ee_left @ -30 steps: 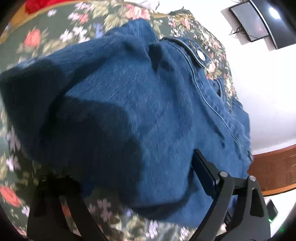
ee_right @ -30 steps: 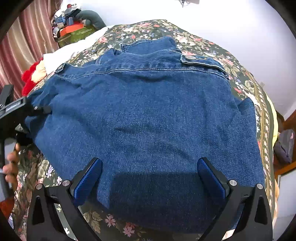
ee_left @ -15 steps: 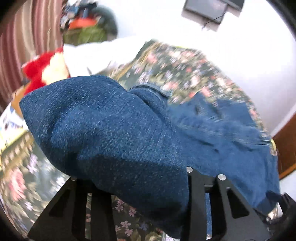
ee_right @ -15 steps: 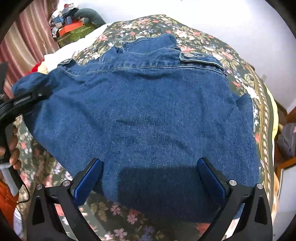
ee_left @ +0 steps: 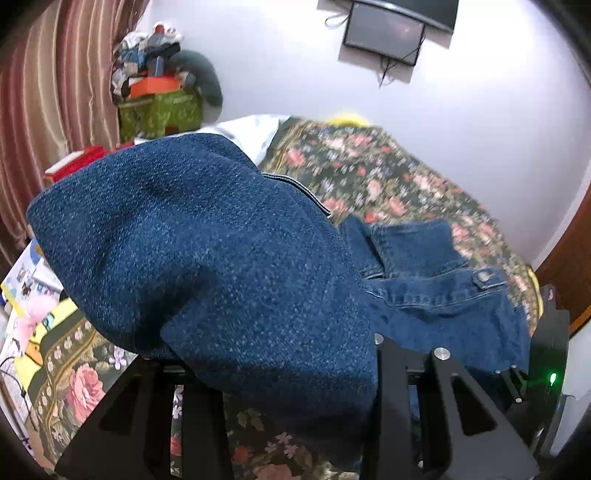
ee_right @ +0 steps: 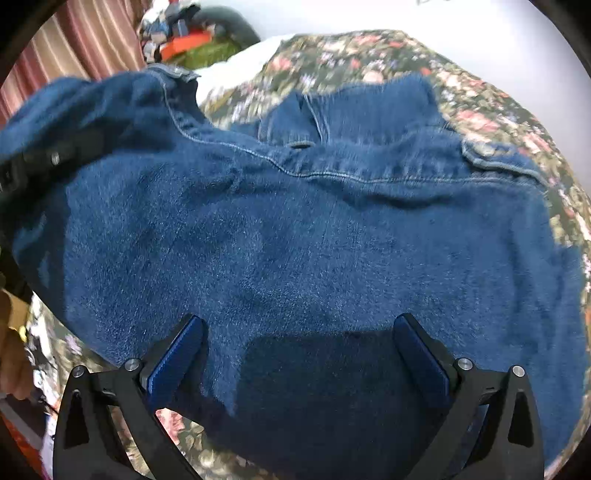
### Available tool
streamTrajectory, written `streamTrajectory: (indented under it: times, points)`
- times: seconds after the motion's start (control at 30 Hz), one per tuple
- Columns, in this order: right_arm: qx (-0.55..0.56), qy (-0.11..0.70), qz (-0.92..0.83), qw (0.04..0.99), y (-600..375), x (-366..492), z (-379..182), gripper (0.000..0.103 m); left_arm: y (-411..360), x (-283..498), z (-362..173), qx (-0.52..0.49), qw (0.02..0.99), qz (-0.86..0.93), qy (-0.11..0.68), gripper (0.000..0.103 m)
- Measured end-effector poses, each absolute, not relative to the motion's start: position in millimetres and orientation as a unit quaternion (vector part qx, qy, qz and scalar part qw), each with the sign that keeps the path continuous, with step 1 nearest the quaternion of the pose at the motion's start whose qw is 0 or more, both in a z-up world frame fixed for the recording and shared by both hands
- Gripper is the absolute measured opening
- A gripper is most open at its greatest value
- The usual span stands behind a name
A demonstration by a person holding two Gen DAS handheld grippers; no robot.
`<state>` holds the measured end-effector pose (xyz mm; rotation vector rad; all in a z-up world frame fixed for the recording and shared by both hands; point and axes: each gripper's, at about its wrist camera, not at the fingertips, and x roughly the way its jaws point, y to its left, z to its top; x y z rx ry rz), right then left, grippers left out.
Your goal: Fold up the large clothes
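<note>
Left gripper (ee_left: pixel 273 373) pinching a thick bunch of the blue denim jacket (ee_right: pixel 314 240), lifted up off the bed (ee_left: pixel 388 177). Cloth draped over both fingers, hiding the tips. Right gripper (ee_right: pixel 297 354) spread wide, blue pads (ee_right: pixel 173 360) on each side, low over the near edge of the jacket and not squeezing anything. Rest of the jacket lying flat on the flowery bed cover, collar (ee_right: pixel 369 107) at the far end, a buttoned shoulder tab (ee_left: pixel 485 277) on the right side. Left edge pulled up and bunched. White pillow (ee_left: pixel 251 129) near the head of the bed. Green box (ee_left: pixel 160 110) with clutter on top by the striped curtain (ee_left: pixel 48 92). Dark screen (ee_left: pixel 386 31) up on the wall.
</note>
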<state>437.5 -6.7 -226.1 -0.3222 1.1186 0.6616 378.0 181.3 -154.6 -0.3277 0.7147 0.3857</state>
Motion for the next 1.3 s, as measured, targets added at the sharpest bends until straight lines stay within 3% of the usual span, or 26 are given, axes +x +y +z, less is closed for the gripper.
streamTrajectory:
  times: [0.1,0.27,0.4,0.67,0.8,0.97,1.1,1.2,1.3]
  points:
    - [-0.191,0.509,0.301,0.784,4,432,-230,0.103,184,378,-167,-0.169,0.898,0.196,0.356,0.035]
    - [-0.133,0.539,0.321,0.767,-24,444,-209,0.102,179,378,-148,-0.173,0.907,0.183,0.337,0.035]
    - [-0.106,0.507,0.302,0.8,-74,435,-168,0.102,151,390,-121,-0.136,0.925,0.163,0.314,0.035]
    - [-0.056,0.44,0.17,0.88,-239,418,-87,0.102,8,420,-70,-0.004,0.965,0.042,0.26,0.034]
    - [-0.019,0.434,0.119,0.893,-309,410,-68,0.102,-62,439,-95,0.046,0.951,-0.017,0.304,0.034]
    - [0.012,0.439,0.099,0.893,-356,393,-63,0.102,-114,439,-166,0.102,0.908,-0.087,0.396,0.034]
    - [0.002,0.441,0.103,0.892,-366,382,-67,0.102,-135,423,-181,0.194,0.896,-0.087,0.39,0.035]
    - [0.0,0.451,0.11,0.886,-362,379,-74,0.102,-129,427,-175,0.184,0.888,-0.09,0.411,0.041]
    - [0.005,0.448,0.122,0.885,-356,377,-74,0.102,-120,427,-161,0.136,0.882,-0.117,0.435,0.058]
